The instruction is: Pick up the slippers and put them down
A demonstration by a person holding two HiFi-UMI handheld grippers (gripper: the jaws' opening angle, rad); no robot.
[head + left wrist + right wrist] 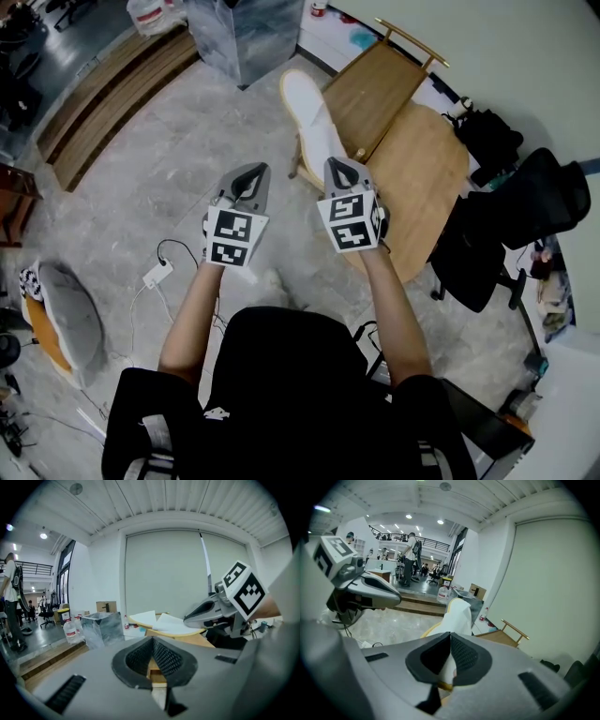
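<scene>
Grey marble floor (169, 159) fills most of the head view. On the right is a round wooden table (422, 169), with a black office chair (525, 216) just beside it. A white-covered chair (309, 112) stands ahead, between the two tools. Left gripper (253, 172) and right gripper (337, 165) are held side by side at about the same height above the floor, near each other but not touching. Left gripper view: jaws pressed together at the tips, nothing between them. Right gripper view: same, jaws closed on nothing, the white chair beyond them. Slippers: not identifiable in any view. A small pale shape (274, 279) lies on the floor just below the left gripper, too indistinct to name. Judgement: pick-up not begun. Locating, grasping and setting down are all left to do.
</scene>
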